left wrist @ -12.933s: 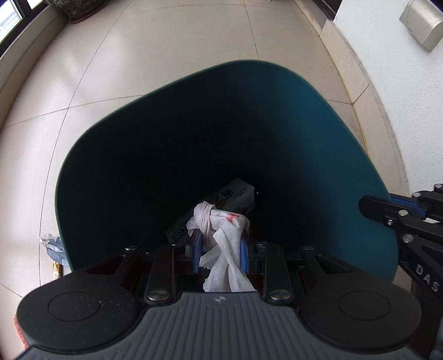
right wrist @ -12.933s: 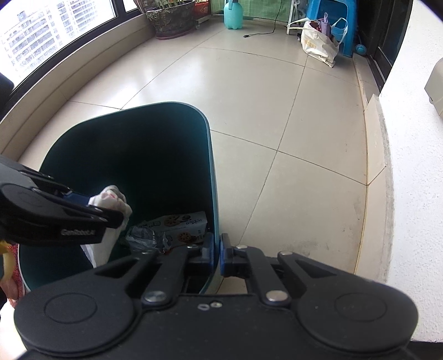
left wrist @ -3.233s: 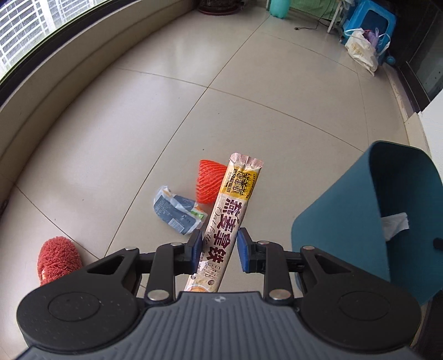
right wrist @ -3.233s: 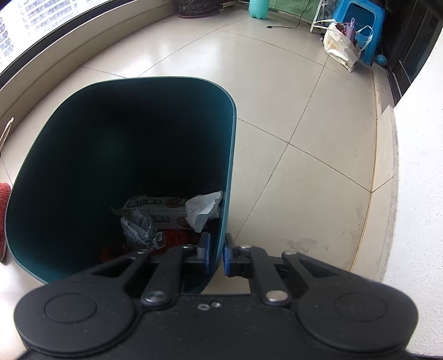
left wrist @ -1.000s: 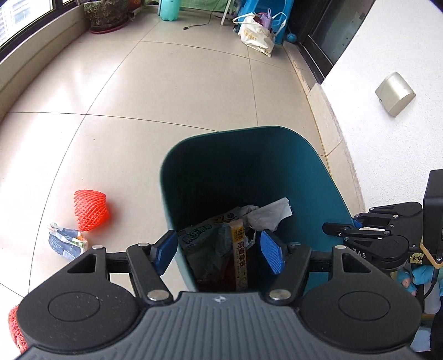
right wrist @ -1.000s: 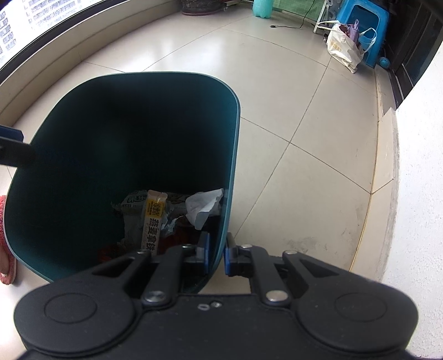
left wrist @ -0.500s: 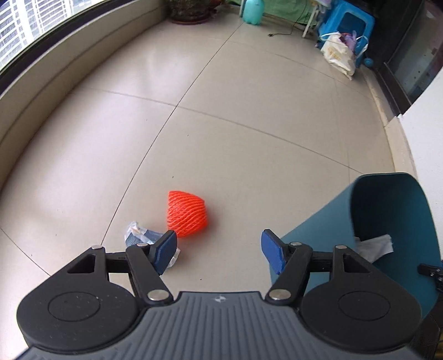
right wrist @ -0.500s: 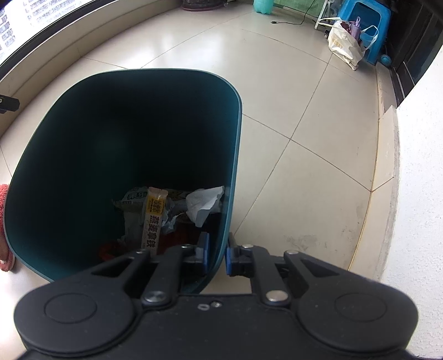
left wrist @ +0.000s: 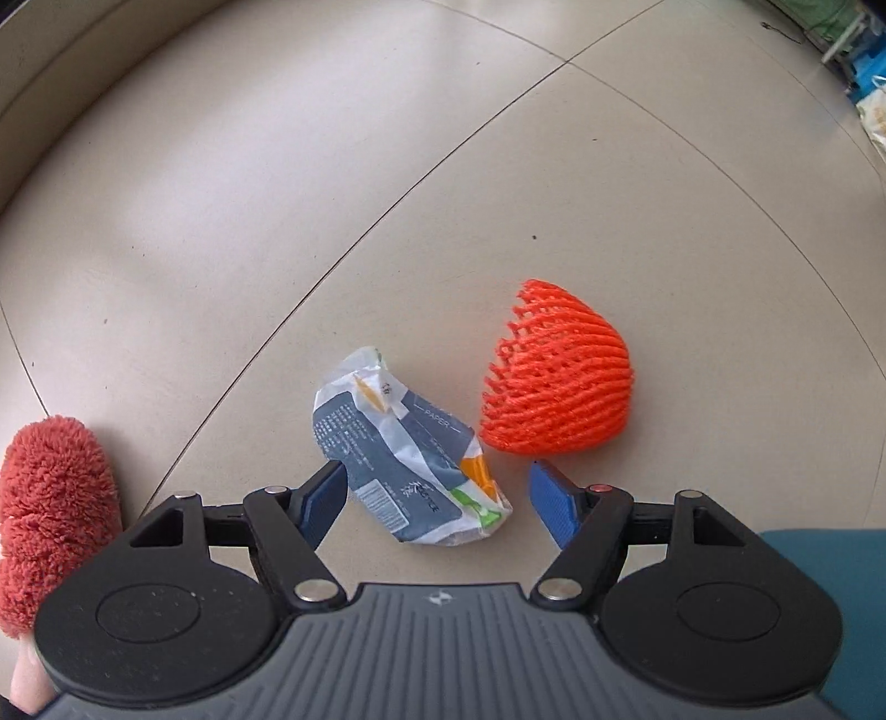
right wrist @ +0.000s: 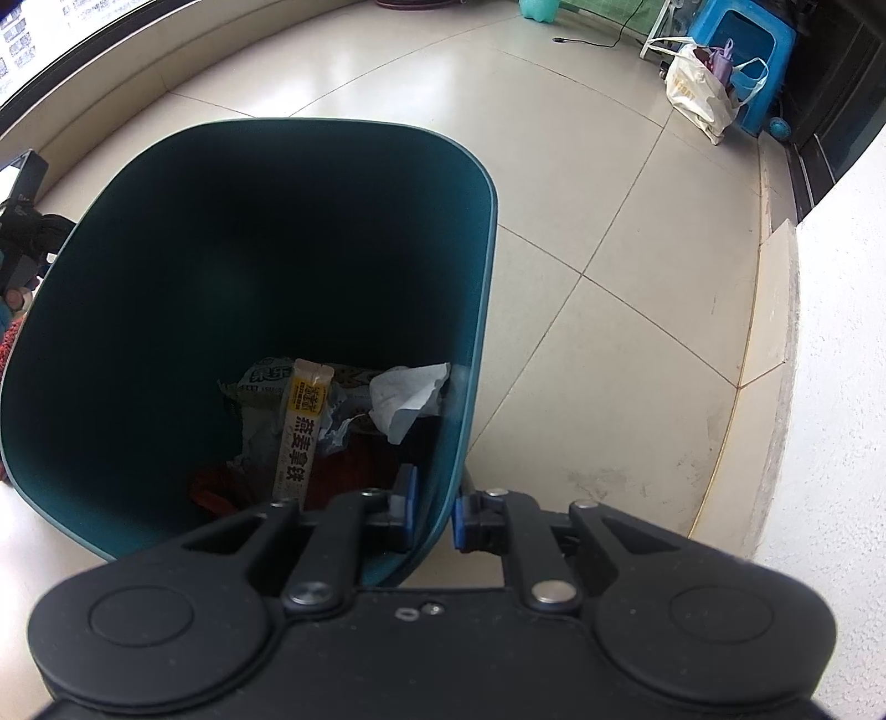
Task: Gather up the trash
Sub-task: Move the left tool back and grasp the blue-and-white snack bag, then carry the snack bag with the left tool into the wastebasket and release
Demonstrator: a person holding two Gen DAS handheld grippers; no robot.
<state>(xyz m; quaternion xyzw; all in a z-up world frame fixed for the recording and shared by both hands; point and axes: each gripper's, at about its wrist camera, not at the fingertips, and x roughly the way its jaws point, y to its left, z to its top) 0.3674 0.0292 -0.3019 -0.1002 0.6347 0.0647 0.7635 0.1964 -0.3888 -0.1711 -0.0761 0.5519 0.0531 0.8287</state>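
Note:
A crumpled grey-blue paper wrapper (left wrist: 407,451) lies on the tiled floor, its lower half between the blue pads of my left gripper (left wrist: 437,493), which stands wide open just above it without touching. An orange foam fruit net (left wrist: 556,382) lies to the wrapper's right. In the right wrist view, my right gripper (right wrist: 432,509) is shut on the near rim of the teal trash bin (right wrist: 482,232). Inside the bin lie a long yellow-and-white snack stick (right wrist: 302,426), a white tissue (right wrist: 407,401) and other wrappers.
A fuzzy red slipper (left wrist: 52,509) sits at the left edge of the left wrist view, and the bin's teal side (left wrist: 830,581) shows at lower right. Far off stand a blue stool (right wrist: 745,33) and a white bag (right wrist: 698,88). A white wall (right wrist: 841,332) is on the right.
My left gripper has left the bin, swung over the floor and dropped down over the wrapper and the orange net, which now look much closer. The right gripper has kept still on the rim.

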